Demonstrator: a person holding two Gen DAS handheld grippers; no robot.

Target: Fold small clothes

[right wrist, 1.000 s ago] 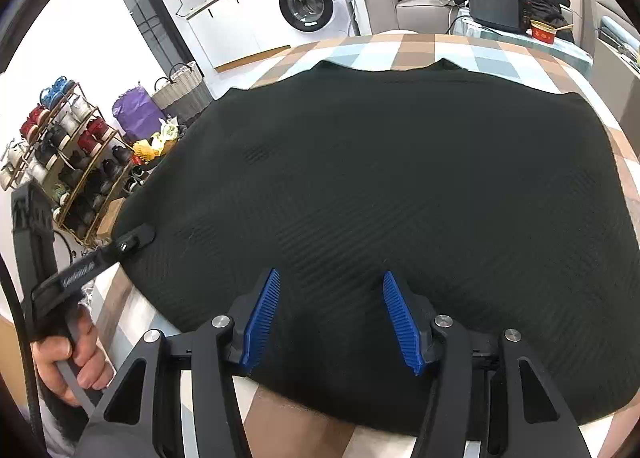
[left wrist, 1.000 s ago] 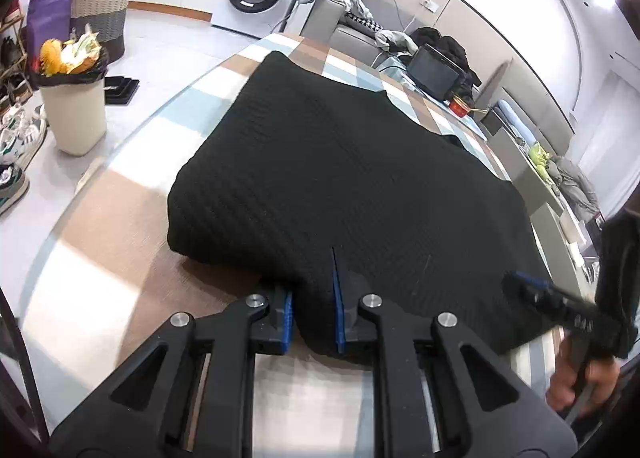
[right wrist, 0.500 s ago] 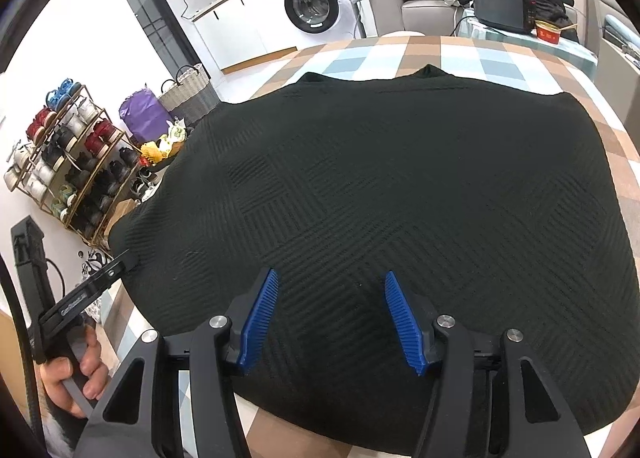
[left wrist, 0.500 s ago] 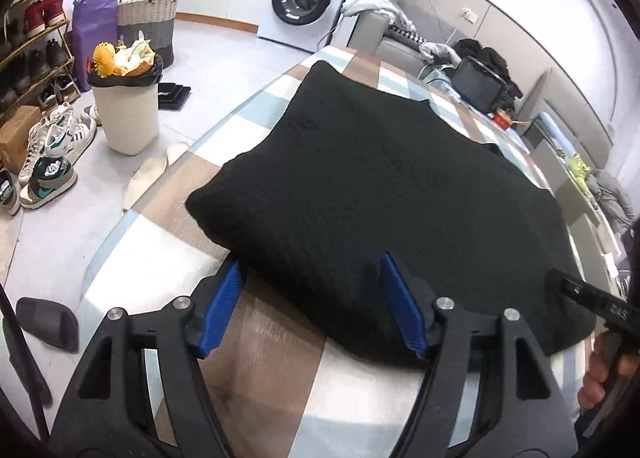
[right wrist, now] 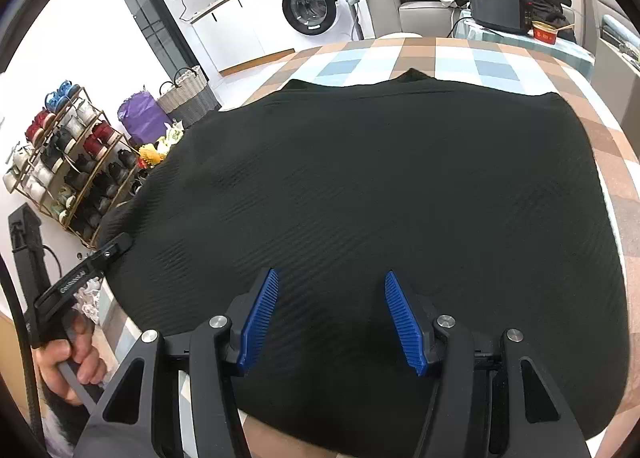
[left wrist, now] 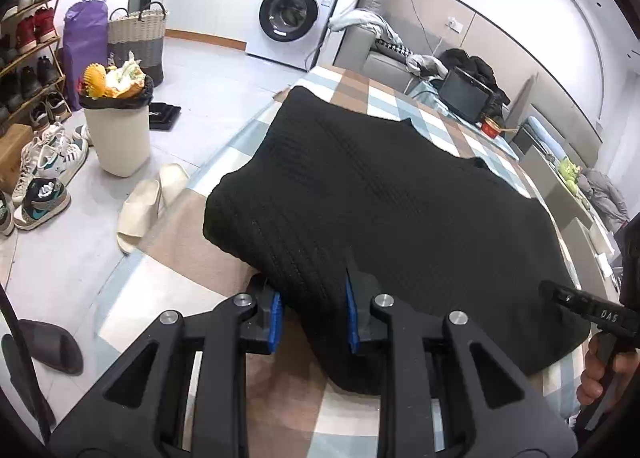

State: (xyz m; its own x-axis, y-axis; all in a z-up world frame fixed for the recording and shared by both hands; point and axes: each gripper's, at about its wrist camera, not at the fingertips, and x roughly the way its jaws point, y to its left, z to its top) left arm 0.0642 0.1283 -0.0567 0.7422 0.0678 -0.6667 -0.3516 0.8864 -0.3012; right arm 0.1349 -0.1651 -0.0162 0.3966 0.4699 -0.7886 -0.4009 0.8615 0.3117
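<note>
A black knitted garment (left wrist: 392, 210) lies folded flat on the checked tablecloth (left wrist: 400, 102); it also fills the right wrist view (right wrist: 380, 194). My left gripper (left wrist: 313, 314) stands at the garment's near left edge with cloth bunched between its blue pads, shut on that edge. My right gripper (right wrist: 330, 318) is open and hovers over the garment's near edge with nothing between its fingers. The right gripper shows at the right edge of the left wrist view (left wrist: 580, 306), and the left gripper shows at the left of the right wrist view (right wrist: 84, 270).
The table's left edge drops to a tiled floor with a full waste bin (left wrist: 116, 134), slippers (left wrist: 140, 210) and shoes (left wrist: 40, 202). A shoe rack (right wrist: 68, 162) stands left. A small monitor (right wrist: 498, 12) and a red tub (right wrist: 544, 32) sit beyond the table's far end.
My left gripper, open half a second ago, has closed on the garment's near left edge. My right gripper has stayed open over the cloth.
</note>
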